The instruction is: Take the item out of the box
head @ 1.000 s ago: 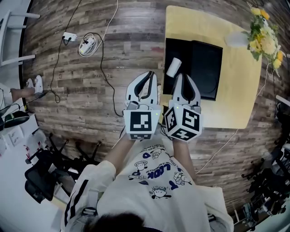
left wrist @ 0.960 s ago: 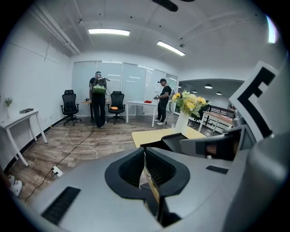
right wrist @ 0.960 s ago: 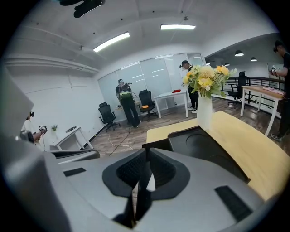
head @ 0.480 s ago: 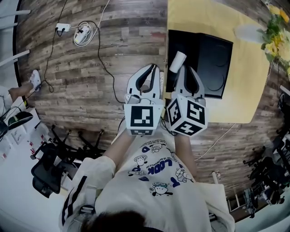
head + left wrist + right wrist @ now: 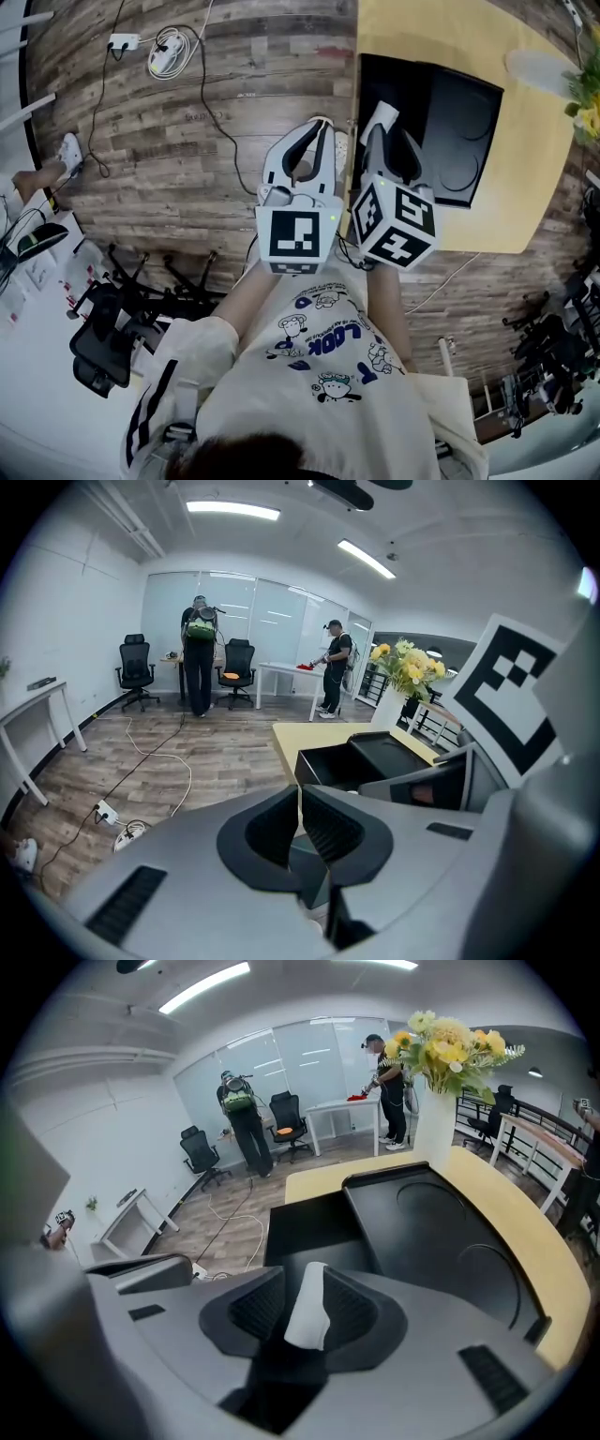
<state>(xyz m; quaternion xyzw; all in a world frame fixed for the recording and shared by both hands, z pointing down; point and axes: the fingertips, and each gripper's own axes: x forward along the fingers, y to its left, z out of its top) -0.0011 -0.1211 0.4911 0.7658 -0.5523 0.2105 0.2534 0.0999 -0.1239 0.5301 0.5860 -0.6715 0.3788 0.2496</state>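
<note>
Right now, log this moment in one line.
right gripper: opening, small white rolled item between fingers | left gripper: shut, empty | black box: open on yellow table

The pale yellow wooden table [image 5: 469, 47] stood on the dark wood-plank floor [image 5: 187, 178]. On it lay a black rectangular box [image 5: 450, 122], opened out flat, the deep tray half toward the table's near edge and the lid half with its round recesses beside it. A white vase of yellow flowers [image 5: 539, 67] stood upright by the far corner, apart from the box. Down on the planks, well away from the table, lay a white power strip [image 5: 122, 41] next to a loose coil of white cable [image 5: 169, 49], and a thin black cord [image 5: 214, 127] trailed off across the boards.
</note>
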